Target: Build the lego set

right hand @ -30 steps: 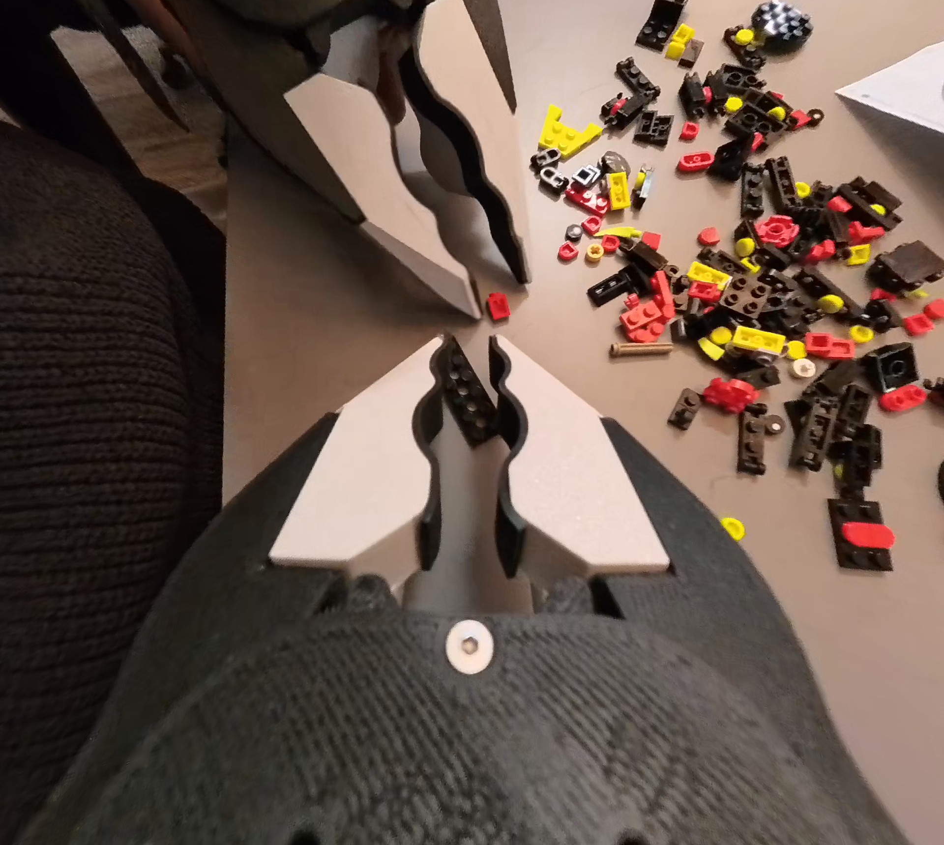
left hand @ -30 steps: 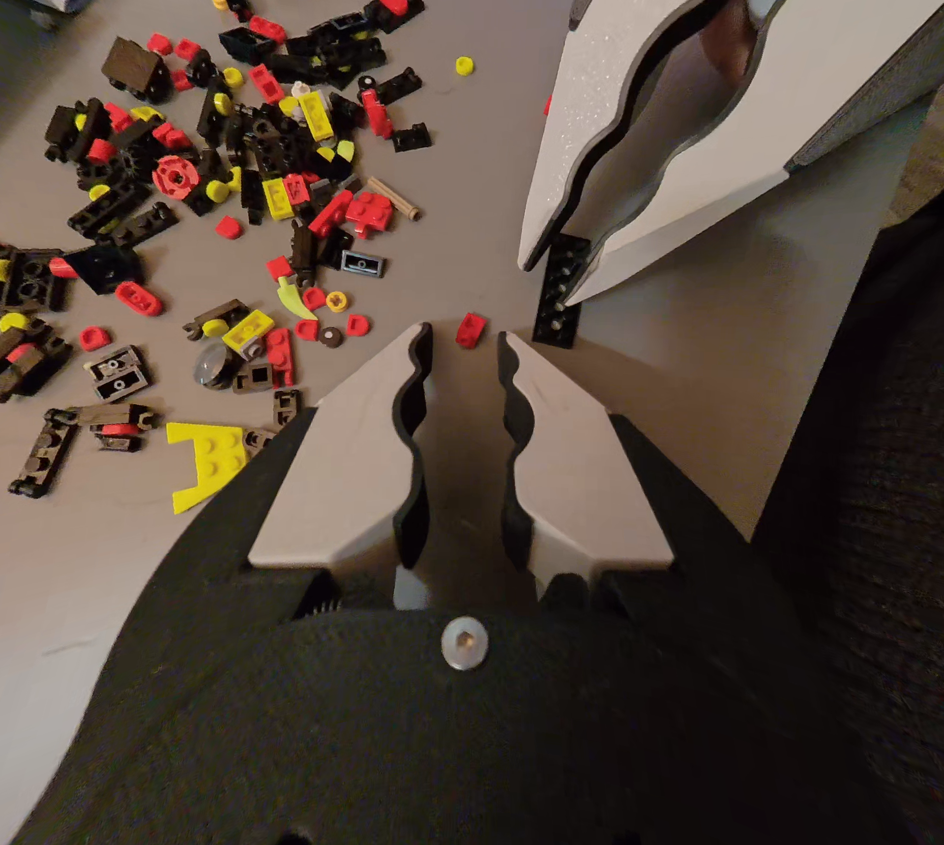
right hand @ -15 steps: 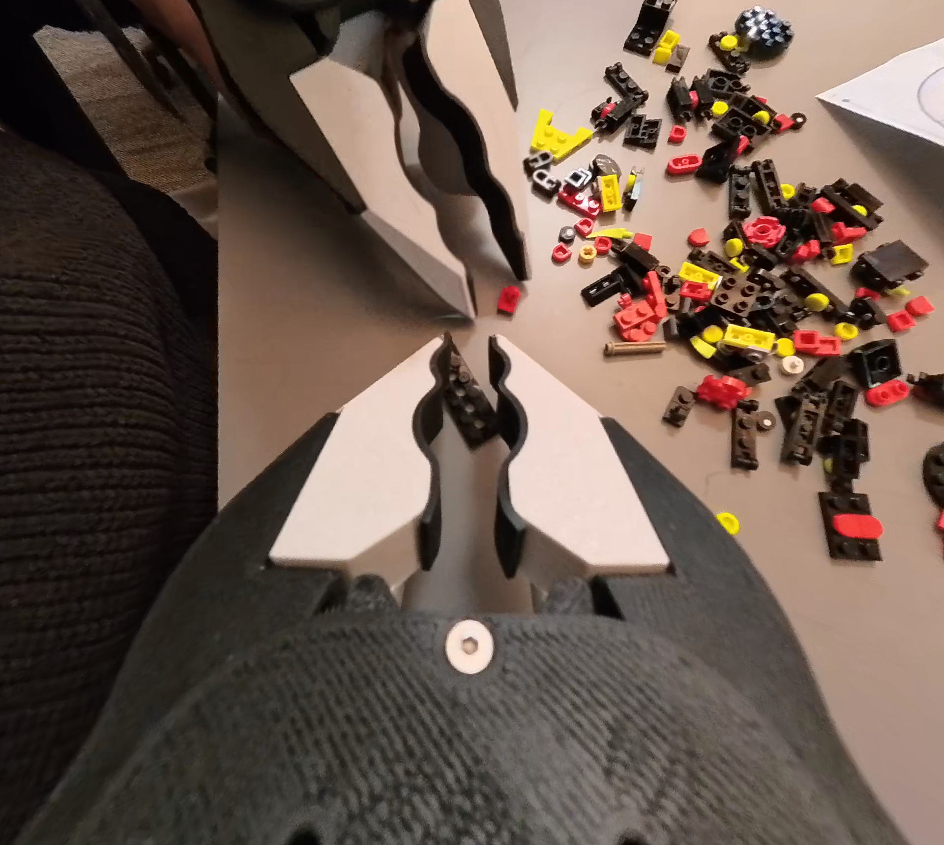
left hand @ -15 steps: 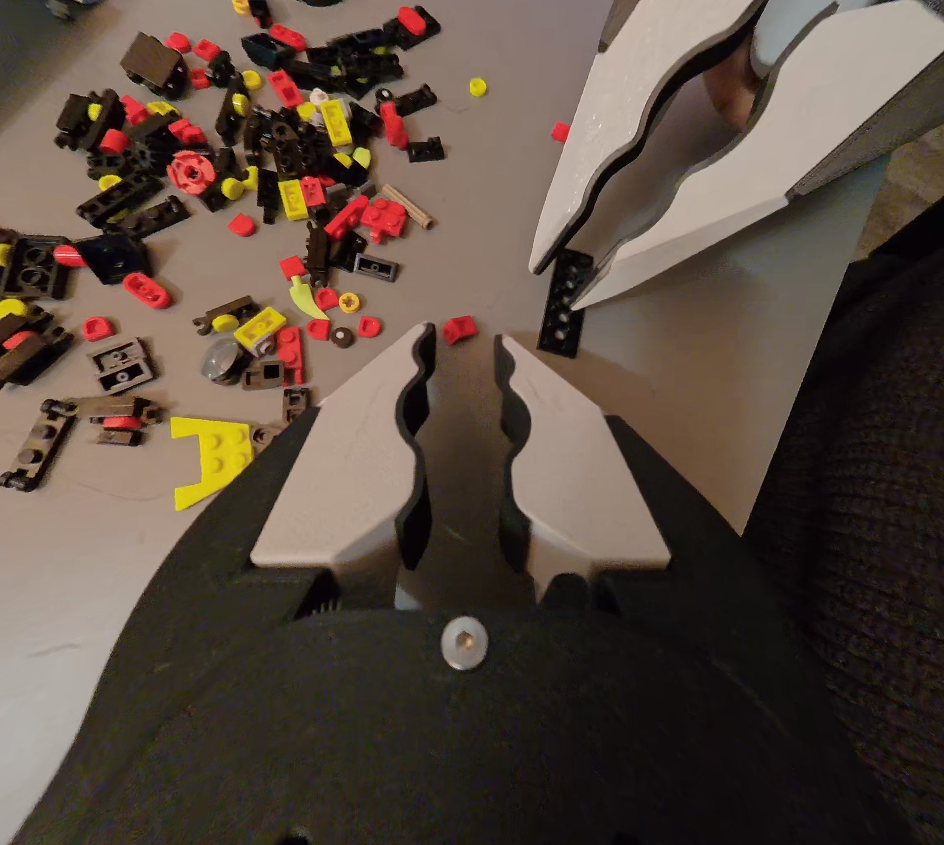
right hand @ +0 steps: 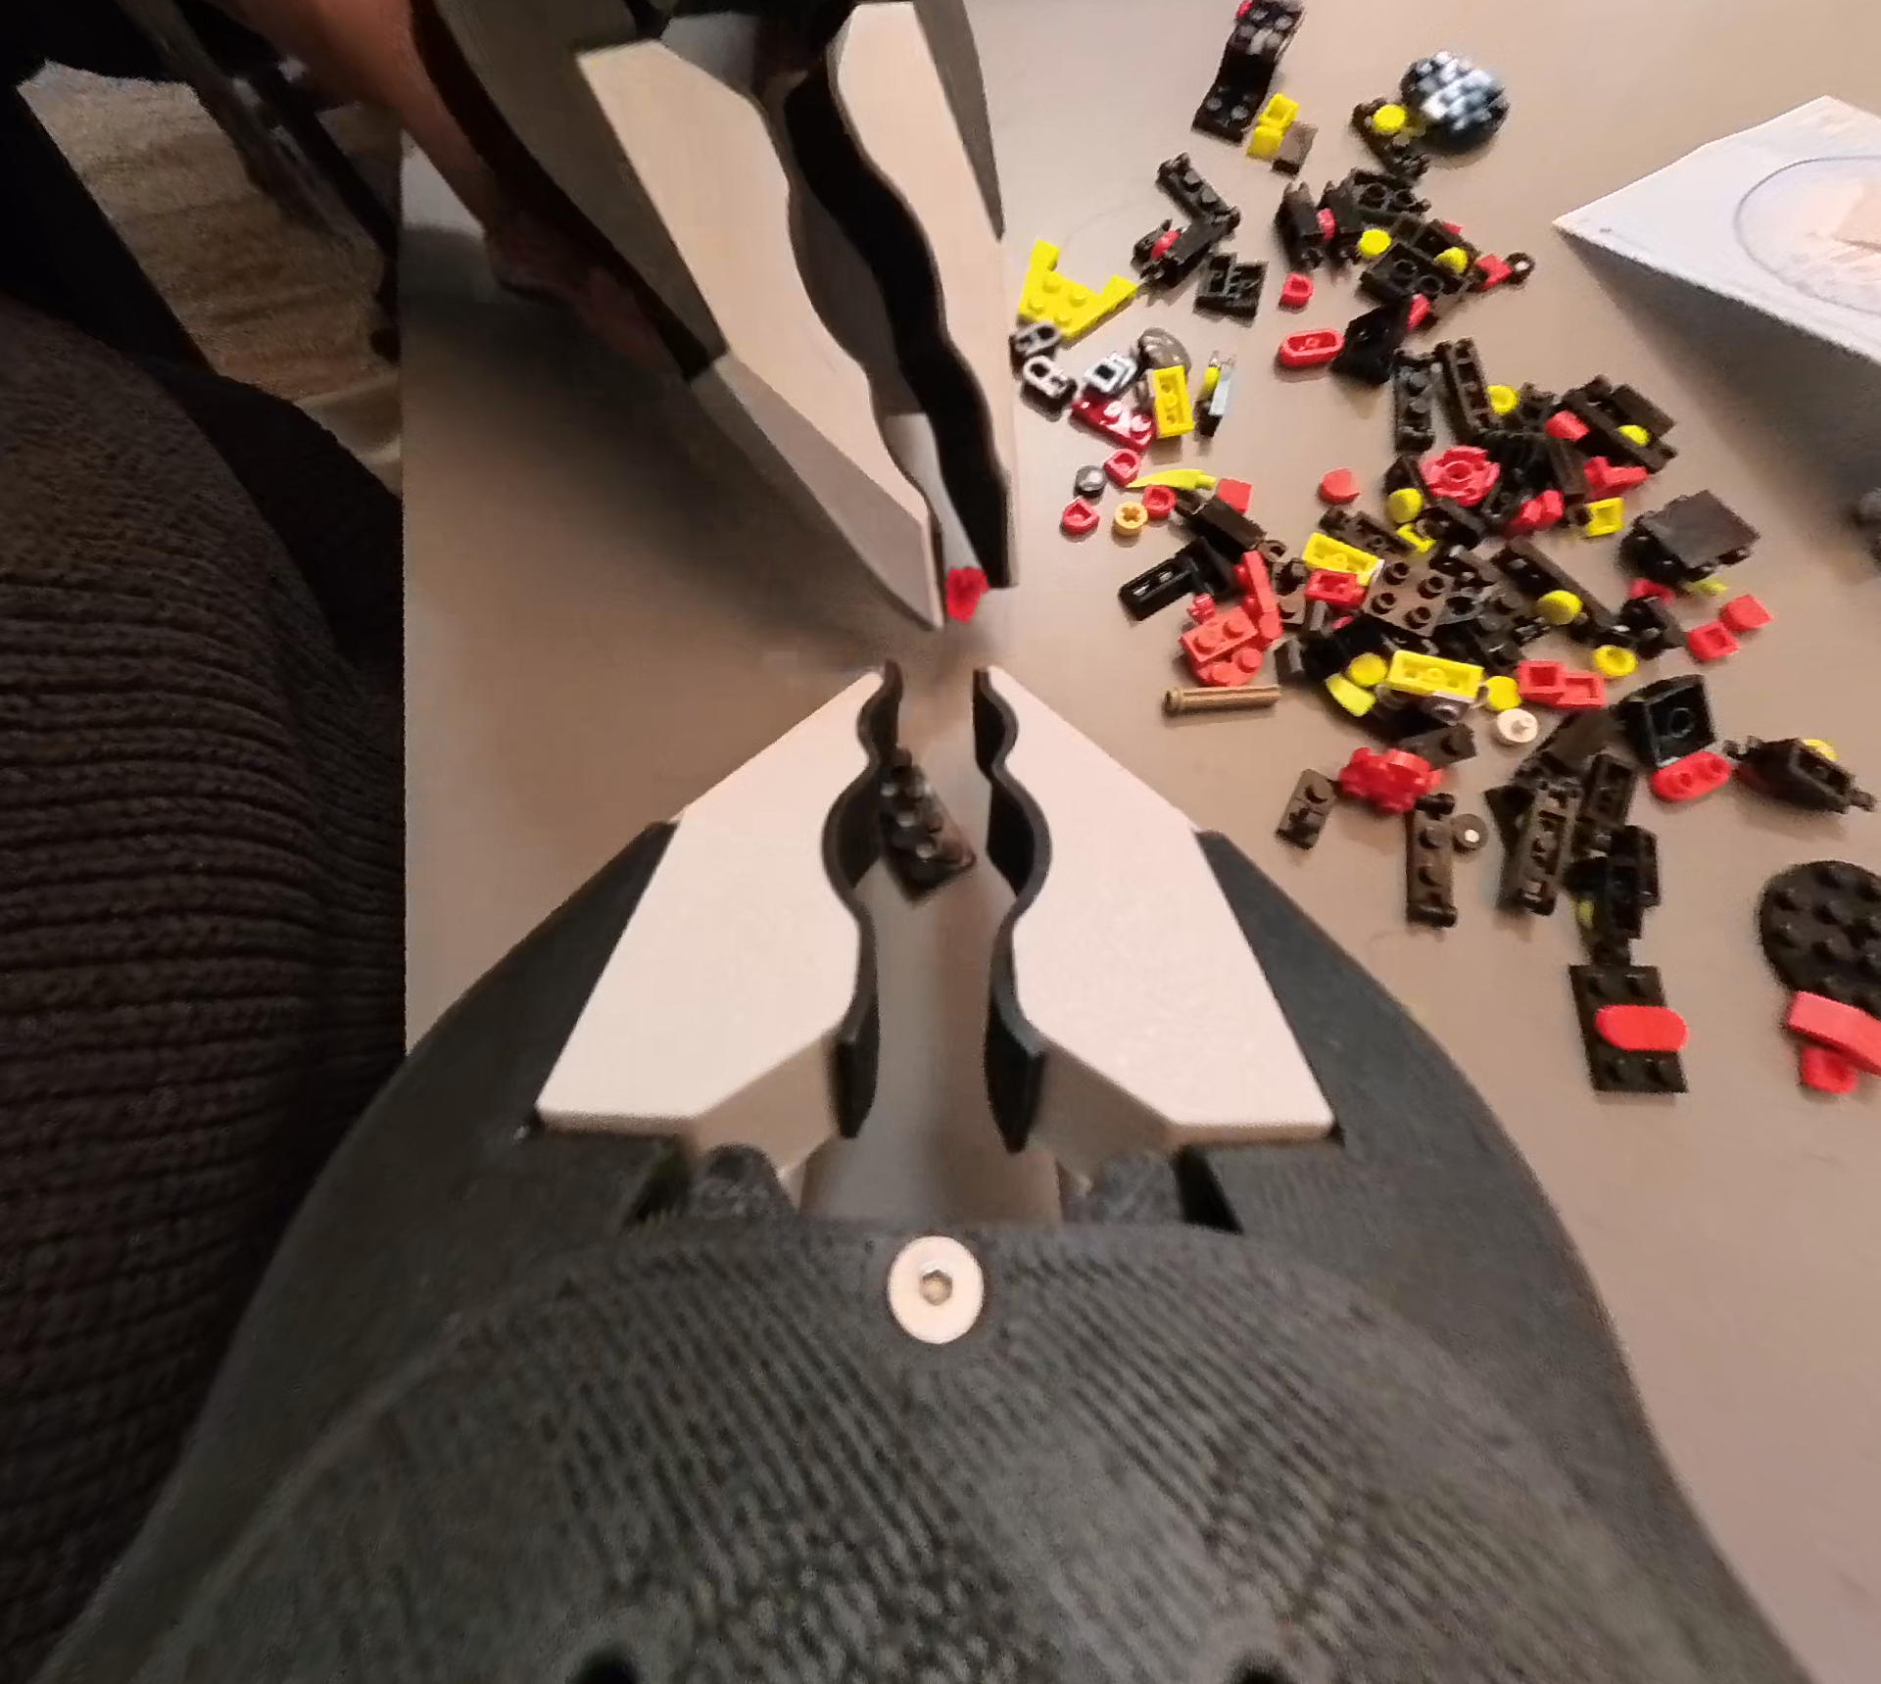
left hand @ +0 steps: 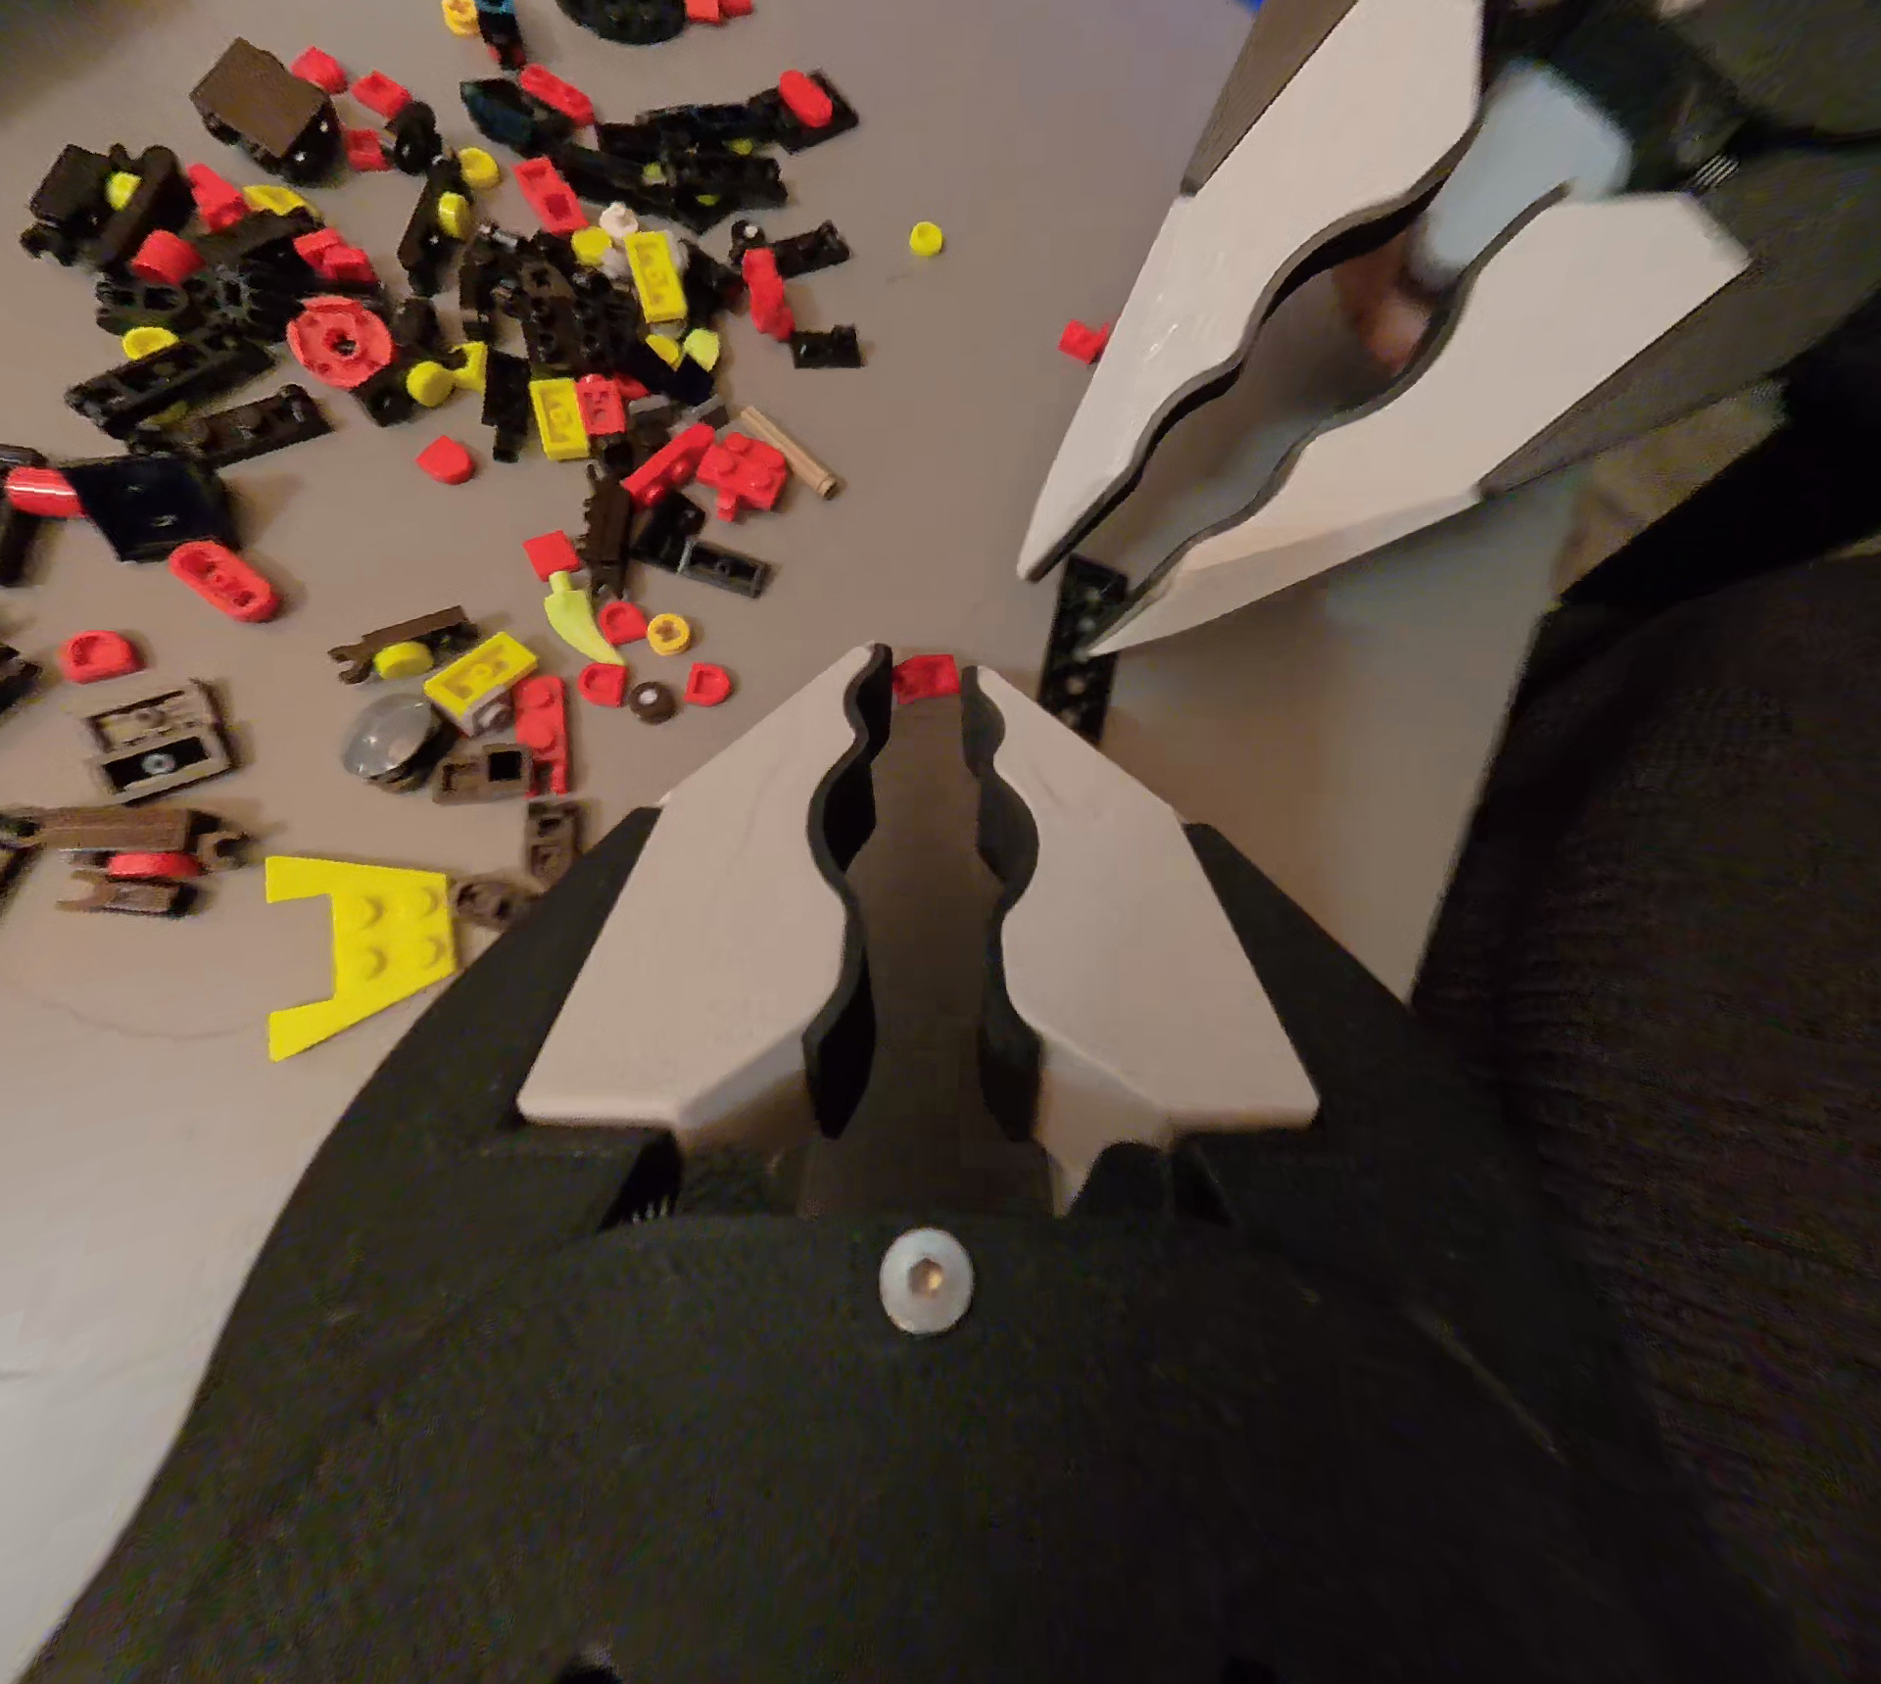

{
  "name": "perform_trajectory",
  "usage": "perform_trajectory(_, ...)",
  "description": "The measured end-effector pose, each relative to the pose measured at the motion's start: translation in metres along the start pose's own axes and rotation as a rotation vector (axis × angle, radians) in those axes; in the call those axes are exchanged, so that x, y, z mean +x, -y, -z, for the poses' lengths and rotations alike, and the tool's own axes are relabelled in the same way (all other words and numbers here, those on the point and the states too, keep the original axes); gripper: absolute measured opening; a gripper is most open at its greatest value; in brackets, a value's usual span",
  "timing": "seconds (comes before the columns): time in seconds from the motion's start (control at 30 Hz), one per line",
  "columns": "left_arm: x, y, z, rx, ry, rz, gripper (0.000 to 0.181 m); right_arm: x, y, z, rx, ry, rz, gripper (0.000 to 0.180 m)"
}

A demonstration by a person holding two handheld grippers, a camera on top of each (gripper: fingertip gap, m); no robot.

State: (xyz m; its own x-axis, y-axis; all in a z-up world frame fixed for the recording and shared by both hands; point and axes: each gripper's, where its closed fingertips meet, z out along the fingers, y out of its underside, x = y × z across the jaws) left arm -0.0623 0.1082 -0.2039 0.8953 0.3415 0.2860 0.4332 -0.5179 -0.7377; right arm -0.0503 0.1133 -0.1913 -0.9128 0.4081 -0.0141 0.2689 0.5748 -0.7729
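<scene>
Your left tongs (left hand: 924, 678): narrow, tips pinching a small red lego piece (left hand: 924, 676). Your right tongs (right hand: 936, 680): narrow, gripping a black studded plate (right hand: 921, 831) just beside. Loose lego pile (left hand: 489, 373): spread across grey bench (left hand: 1018, 108).

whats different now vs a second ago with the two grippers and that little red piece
The left gripper moved forward and closed its tips around the small red lego piece, which earlier lay loose on the grey table just ahead of it. The right gripper keeps the long black studded plate between its fingers, though its grip looks looser now. The pile of loose bricks is unchanged.
</scene>
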Motion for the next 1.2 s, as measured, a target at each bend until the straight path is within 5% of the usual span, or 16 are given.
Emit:
perform_trajectory(0.17, 0.018, 0.035, 0.021, 0.209, -0.232, 0.211, 0.011, 0.01, 0.016, 0.011, 0.094, -0.066, 0.009, 0.008)
perform_trajectory(0.57, 0.03, 0.065, 0.049, 0.427, -0.252, 0.056, 0.011, 0.011, 0.061, 0.051, 0.534, 0.436, -0.657, 0.024)
perform_trajectory(1.0, 0.049, 0.062, 0.047, 0.432, -0.181, -0.179, 0.01, -0.009, 0.064, 0.049, 0.518, 0.767, -0.931, 0.019)
perform_trajectory(1.2, 0.052, 0.061, 0.047, 0.435, -0.176, -0.215, 0.01, -0.016, 0.063, 0.047, 0.48, 0.792, -0.917, 0.009)
